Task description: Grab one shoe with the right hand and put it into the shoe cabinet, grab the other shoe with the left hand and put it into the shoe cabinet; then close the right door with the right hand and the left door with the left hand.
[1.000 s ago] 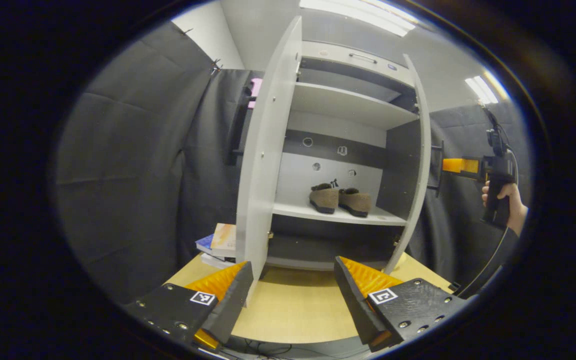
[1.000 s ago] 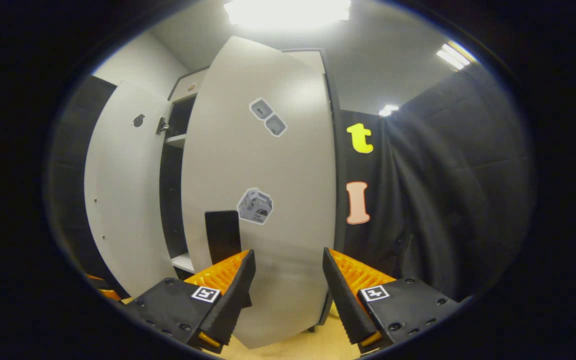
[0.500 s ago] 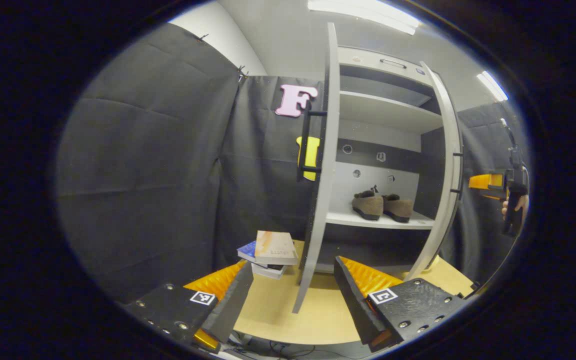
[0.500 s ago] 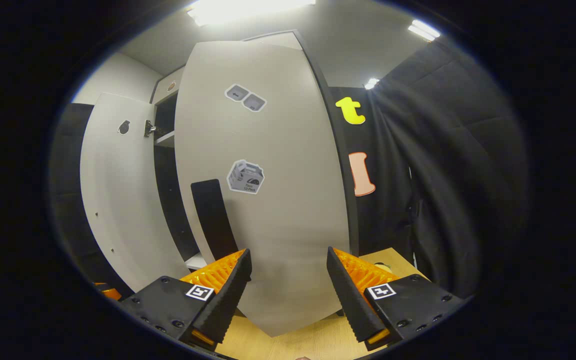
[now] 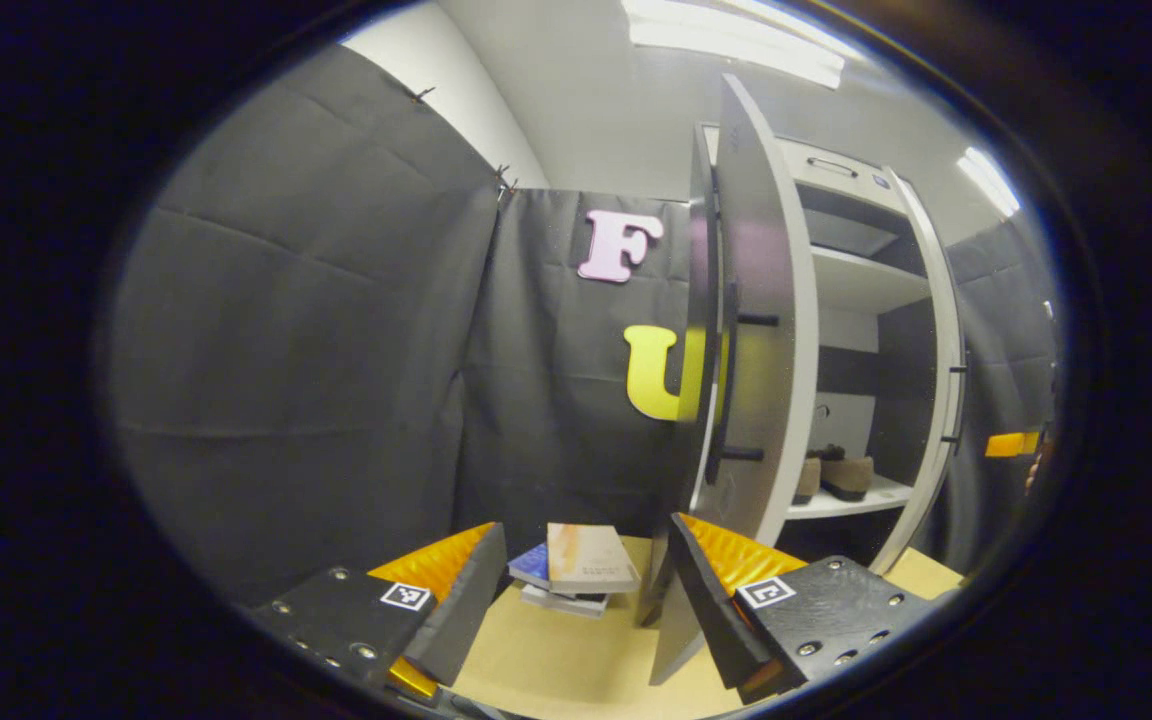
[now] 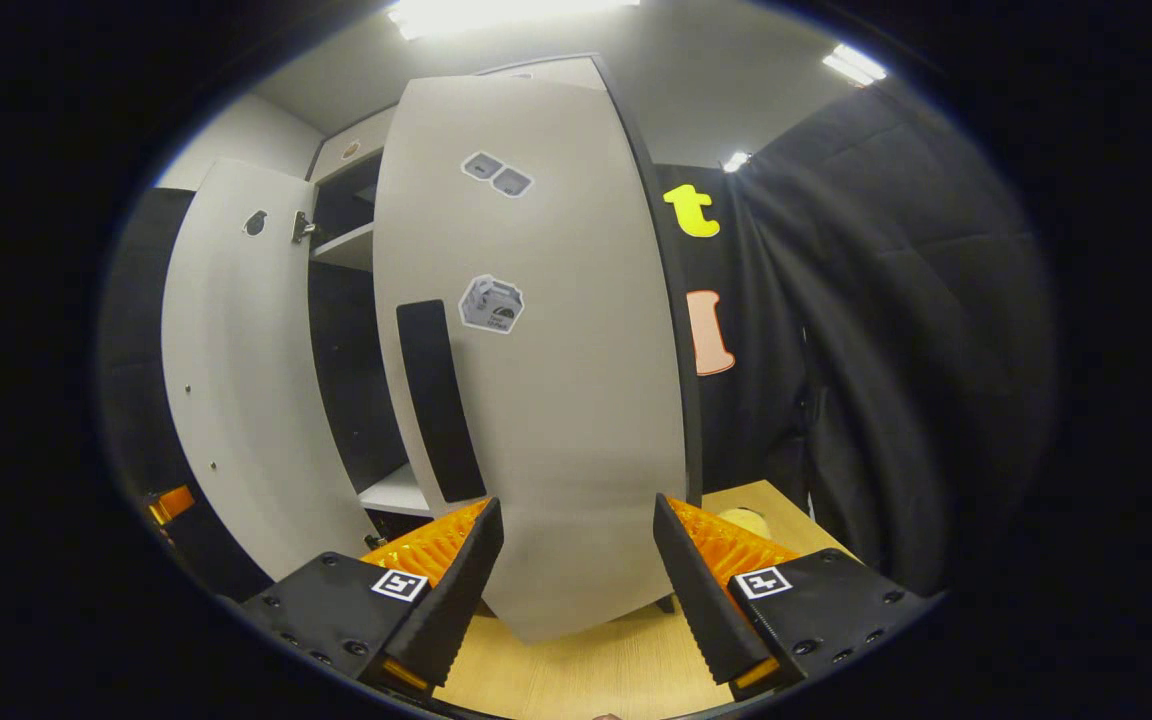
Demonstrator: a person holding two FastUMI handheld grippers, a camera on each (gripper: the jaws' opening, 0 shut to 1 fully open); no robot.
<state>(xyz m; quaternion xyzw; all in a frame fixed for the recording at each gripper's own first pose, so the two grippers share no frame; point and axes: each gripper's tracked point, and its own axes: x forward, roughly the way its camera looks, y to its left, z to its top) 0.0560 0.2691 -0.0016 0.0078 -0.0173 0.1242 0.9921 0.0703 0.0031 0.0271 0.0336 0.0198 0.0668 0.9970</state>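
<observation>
Both shoes [image 5: 836, 476] sit on the cabinet shelf [image 5: 851, 503], so each wide, empty claw (left [image 5: 586, 585], right [image 6: 576, 570]) faces its door's [image 6: 546, 400] outer side, apparently to push it shut.

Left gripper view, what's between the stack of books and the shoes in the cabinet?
In the left gripper view, the open left door stands between the stack of books and the shoes.

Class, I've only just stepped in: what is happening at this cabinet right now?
A person holds two grippers at a shoe cabinet. Both shoes sit on its shelf. Both doors are open. The right gripper, open, faces the outside of the right door. The left gripper, open, sits at the left door, near some books.
</observation>
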